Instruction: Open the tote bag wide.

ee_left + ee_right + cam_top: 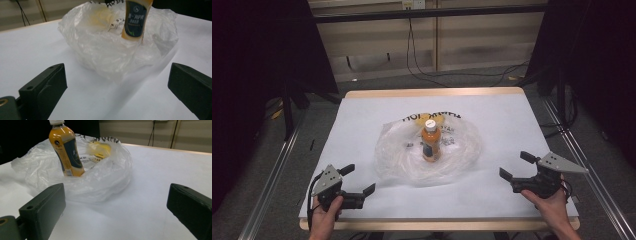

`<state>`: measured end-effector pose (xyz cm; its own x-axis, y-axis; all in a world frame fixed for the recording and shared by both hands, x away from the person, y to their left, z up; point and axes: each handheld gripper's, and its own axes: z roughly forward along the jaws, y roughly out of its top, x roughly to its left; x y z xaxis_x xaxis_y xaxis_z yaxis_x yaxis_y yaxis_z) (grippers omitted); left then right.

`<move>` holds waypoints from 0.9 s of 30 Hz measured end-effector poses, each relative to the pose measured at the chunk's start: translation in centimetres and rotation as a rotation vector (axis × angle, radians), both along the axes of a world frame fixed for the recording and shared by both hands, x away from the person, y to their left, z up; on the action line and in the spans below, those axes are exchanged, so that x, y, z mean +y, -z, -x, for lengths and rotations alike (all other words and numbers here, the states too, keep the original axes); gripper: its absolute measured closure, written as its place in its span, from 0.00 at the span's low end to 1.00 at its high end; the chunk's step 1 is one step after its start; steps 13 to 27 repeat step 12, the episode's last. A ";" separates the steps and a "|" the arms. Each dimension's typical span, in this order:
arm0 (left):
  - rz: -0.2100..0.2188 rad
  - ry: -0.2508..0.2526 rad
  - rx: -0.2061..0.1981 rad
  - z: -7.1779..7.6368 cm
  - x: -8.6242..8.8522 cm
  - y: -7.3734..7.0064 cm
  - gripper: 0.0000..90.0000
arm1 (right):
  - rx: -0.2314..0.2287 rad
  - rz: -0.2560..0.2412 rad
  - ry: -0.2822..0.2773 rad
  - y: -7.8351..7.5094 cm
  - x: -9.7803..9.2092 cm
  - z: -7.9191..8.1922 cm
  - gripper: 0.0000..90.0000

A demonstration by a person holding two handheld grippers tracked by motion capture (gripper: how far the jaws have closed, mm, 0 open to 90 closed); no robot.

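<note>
High view: each hand-held gripper, left [360, 180] and right [515, 165], gapes wide, flanking bagged bottle [431, 140].

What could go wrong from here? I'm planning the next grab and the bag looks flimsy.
The tall orange juice bottle with a white cap stands upright in the crumpled clear plastic bag; tugging the bag's edge could tip it over. The thin film might slip from or tear between the open jaws of the left hand-held gripper or right hand-held gripper. The bag may also slide on the smooth white table cover.
</note>
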<state>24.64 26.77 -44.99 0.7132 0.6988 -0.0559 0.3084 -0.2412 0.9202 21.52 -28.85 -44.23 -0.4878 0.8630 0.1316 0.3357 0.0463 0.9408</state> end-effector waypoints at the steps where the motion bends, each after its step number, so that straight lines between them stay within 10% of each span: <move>1: -0.006 -0.010 0.001 0.0 0.4 0.1 0.02 | -0.001 -0.002 0.002 0.1 -0.2 0.2 0.02; 27: 0.011 -0.070 -0.019 -0.3 1.9 0.3 0.01 | 0.020 -0.045 0.032 0.5 -1.6 1.0 0.05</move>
